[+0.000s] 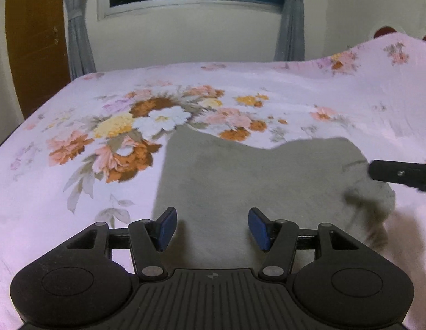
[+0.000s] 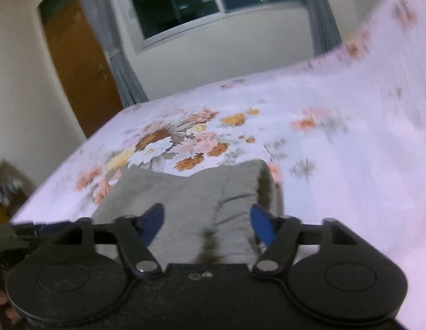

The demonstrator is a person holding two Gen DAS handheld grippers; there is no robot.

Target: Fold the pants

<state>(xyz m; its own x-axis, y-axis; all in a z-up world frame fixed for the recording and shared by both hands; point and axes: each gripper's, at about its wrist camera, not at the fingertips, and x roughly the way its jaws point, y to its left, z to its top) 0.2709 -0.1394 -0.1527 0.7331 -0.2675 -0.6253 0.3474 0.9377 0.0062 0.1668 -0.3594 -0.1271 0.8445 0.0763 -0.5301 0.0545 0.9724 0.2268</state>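
Grey pants point(image 1: 254, 181) lie flat on the floral bed point(image 1: 75, 192). Left tool point(image 1: 212, 229) and right tool point(image 2: 207, 227) both wide, holding nothing (right view blurred). Risk: single-layer pinch bunches the fold.

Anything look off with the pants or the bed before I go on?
The grey pants lie mostly flat on the floral bedspread, but their right edge is bunched and rumpled. Both the left gripper and right gripper are open. Nothing looks spilled or damaged.
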